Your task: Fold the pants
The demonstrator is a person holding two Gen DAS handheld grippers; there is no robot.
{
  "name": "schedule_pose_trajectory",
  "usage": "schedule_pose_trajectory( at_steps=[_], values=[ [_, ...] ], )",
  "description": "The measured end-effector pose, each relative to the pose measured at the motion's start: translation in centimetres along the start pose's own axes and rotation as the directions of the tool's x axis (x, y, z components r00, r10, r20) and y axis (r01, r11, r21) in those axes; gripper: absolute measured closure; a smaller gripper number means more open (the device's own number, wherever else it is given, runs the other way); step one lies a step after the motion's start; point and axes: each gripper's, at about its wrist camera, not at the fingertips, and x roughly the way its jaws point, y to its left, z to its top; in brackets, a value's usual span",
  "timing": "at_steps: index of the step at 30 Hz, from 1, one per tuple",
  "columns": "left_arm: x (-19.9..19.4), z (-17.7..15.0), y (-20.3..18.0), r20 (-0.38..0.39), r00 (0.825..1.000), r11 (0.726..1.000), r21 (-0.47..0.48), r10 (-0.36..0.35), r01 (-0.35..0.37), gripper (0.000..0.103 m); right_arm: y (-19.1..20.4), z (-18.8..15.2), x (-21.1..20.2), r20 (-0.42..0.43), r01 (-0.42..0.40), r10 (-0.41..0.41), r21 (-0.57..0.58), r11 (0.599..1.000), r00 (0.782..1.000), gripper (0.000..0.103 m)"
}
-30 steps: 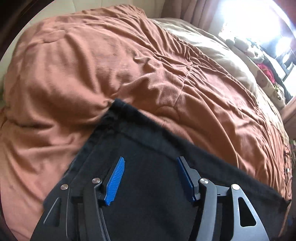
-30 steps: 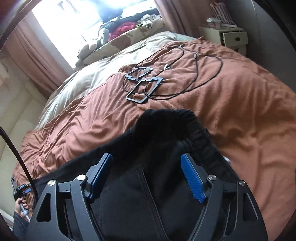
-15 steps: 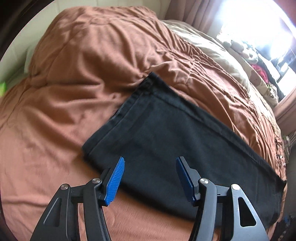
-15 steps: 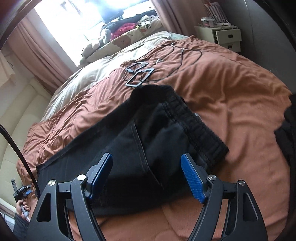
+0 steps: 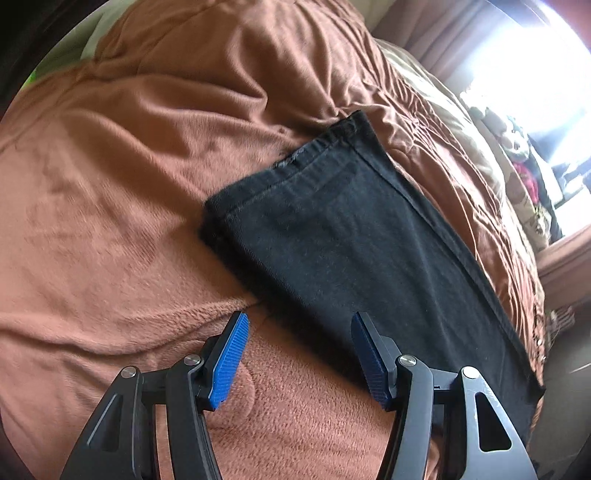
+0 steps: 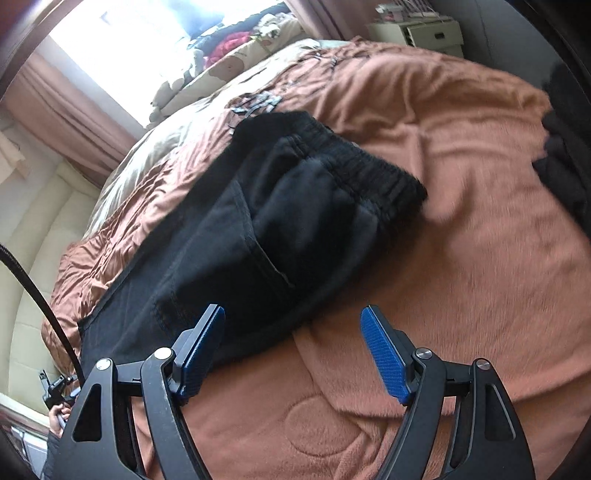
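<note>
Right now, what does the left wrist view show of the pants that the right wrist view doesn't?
Left wrist only: the hem end of the legs, lying flat and stacked, with a long side seam running away to the right.

Right wrist only: the elastic waistband, a back pocket, a dark garment at the right edge, and a nightstand beyond the bed.

Both: the black pants on the brown blanket, with the left gripper and right gripper open, empty and at the near edge.
</note>
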Motion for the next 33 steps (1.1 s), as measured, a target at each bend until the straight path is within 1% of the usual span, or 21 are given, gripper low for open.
schedule_pose_trajectory(
  at_steps=[3, 6, 8, 10, 12, 15, 20, 21, 22, 23, 24, 25, 26, 28, 33],
  values=[
    [1.3, 0.0, 0.1, -0.01, 1.0, 1.0, -0.025, -0.005, 0.004, 0.043, -0.9, -0.7, 0.4, -0.007, -0.026, 0.027, 0.056, 0.998, 1.0, 0.028],
    [1.8, 0.4, 0.3, 0.023, 1.0, 0.999, -0.046, -0.005, 0.006, 0.043, -1.4, -0.9, 1.1, -0.006, -0.042, 0.042, 0.089, 0.995, 0.999, 0.028],
    [2.0, 0.7, 0.4, 0.054, 0.999, 0.998, -0.06, 0.007, -0.004, 0.048, -1.8, -0.9, 1.6, 0.002, -0.046, 0.046, 0.113, 0.993, 0.999, 0.033],
    [2.3, 1.1, 0.6, 0.062, 0.998, 0.997, -0.075, 0.032, -0.027, 0.058, -2.0, -0.8, 2.1, 0.011, -0.056, 0.055, 0.129, 0.99, 0.998, 0.038],
    [2.5, 1.5, 0.7, 0.077, 0.997, 0.996, -0.086, 0.028, -0.022, 0.06, -2.3, -0.8, 2.5, 0.029, -0.066, 0.062, 0.145, 0.987, 0.998, 0.04],
    [2.7, 2.0, 1.1, 0.085, 0.996, 0.995, -0.105, 0.006, 0.003, 0.06, -2.8, -0.5, 3.4, 0.053, -0.075, 0.066, 0.18, 0.981, 0.996, 0.044],
    [3.4, 2.7, 1.7, 0.117, 0.993, 0.99, -0.135, -0.024, 0.04, 0.06, -4.4, 0.2, 4.6, 0.112, -0.102, 0.075, 0.256, 0.961, 0.991, 0.06],
    [3.4, 2.8, 1.8, 0.124, 0.992, 0.989, -0.139, -0.026, 0.043, 0.064, -4.9, 0.3, 4.7, 0.131, -0.121, 0.087, 0.283, 0.952, 0.988, 0.061],
    [3.5, 2.9, 1.8, 0.129, 0.991, 0.989, -0.145, -0.02, 0.039, 0.074, -5.4, 0.2, 4.8, 0.147, -0.14, 0.099, 0.302, 0.943, 0.984, 0.064],
    [3.6, 3.0, 2.0, 0.132, 0.991, 0.987, -0.158, -0.012, 0.033, 0.079, -5.7, 0.4, 4.9, 0.157, -0.154, 0.109, 0.315, 0.936, 0.982, 0.069],
    [3.5, 3.2, 2.2, 0.134, 0.991, 0.985, -0.169, -0.022, 0.044, 0.09, -6.0, 0.4, 5.0, 0.166, -0.164, 0.115, 0.325, 0.931, 0.979, 0.074],
    [3.5, 3.3, 2.4, 0.135, 0.99, 0.982, -0.179, -0.04, 0.064, 0.096, -6.3, 0.5, 5.0, 0.175, -0.177, 0.124, 0.333, 0.926, 0.977, 0.088],
    [3.3, 3.5, 2.5, 0.138, 0.989, 0.978, -0.191, -0.057, 0.083, 0.097, -6.5, 0.7, 5.0, 0.185, -0.194, 0.138, 0.334, 0.922, 0.973, 0.1],
    [2.6, 3.7, 2.2, 0.147, 0.987, 0.979, -0.186, -0.061, 0.088, 0.098, -6.0, 1.0, 4.5, 0.212, -0.2, 0.136, 0.319, 0.926, 0.968, 0.102],
    [-0.6, 4.8, 0.6, 0.197, 0.974, 0.981, -0.135, -0.109, 0.137, 0.098, -4.7, 1.5, 1.1, 0.28, -0.242, 0.168, 0.259, 0.935, 0.945, 0.103]
  ],
)
